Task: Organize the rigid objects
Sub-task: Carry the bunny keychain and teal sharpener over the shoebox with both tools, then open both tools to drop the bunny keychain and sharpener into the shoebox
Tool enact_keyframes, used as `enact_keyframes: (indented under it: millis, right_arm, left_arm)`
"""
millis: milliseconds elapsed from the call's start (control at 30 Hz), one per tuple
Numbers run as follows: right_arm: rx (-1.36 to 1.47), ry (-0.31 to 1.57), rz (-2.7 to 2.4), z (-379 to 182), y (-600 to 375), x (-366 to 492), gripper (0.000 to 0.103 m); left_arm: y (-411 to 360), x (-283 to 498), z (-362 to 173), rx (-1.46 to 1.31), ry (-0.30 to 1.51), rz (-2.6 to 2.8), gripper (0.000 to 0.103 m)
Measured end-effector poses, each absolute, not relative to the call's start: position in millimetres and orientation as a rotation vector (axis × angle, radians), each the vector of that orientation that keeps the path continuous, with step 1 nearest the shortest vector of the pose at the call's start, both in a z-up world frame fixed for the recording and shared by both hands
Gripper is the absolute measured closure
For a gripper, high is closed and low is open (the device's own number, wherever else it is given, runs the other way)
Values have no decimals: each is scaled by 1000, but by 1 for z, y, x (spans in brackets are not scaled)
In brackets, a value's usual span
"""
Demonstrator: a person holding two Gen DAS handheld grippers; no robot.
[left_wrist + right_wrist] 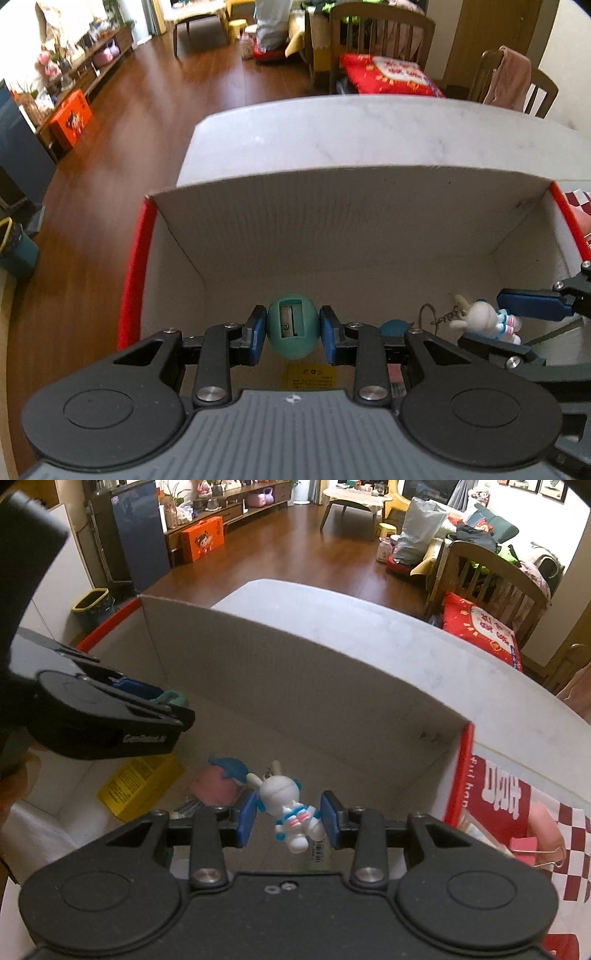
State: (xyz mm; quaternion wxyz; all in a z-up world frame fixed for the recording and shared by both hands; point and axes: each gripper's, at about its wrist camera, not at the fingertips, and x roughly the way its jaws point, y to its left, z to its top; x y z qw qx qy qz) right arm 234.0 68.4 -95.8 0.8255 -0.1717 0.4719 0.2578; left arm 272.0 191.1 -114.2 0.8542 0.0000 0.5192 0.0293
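Open cardboard box (258,236) with red outer sides, standing on a white marble table (369,125) — both grippers hanging over its interior. On the box floor: a yellow label (142,786), a pink round thing with a blue fish-like piece (227,768) on it, something metallic beside them, too hidden to name.

Left gripper (293,328) pinching a teal egg-shaped pencil sharpener (291,326) between its blue pads, blade slot facing the camera, held above the floor near the box's middle. Curved shell, small contact patches: likely to squirt out sideways if the squeeze eases unevenly, and to roll on landing, perhaps against the pink thing.

Right gripper (288,818) around a white astronaut-rabbit keychain figure (286,805), tilted, left pad touching, right pad seemingly just off the leg — grip looks marginal, cannot tell for sure. Probably a twist or early drop. Key ring (430,314) and chain dangling toward the left gripper's linkage; a snag there could drag the figure when the hands part.

Grippers close together inside the box — risk of knocking each other or the near wall on the way out.
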Motion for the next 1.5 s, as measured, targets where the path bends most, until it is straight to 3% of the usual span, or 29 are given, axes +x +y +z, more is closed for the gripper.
enact_keyframes:
  millis: [467,633,1500]
  right_arm:
    - [-372,1086,536,-111,73,242,66]
    - [-353,1070,534,-108,70,243,60]
    - [-273,982,599,-57,47,207,40]
  left_arm:
    - [190,285,-132,0,1198,47,73]
    - [190,284,-131,-19,1204,53,72]
    - [184,227,-61,-43,1017,28,72]
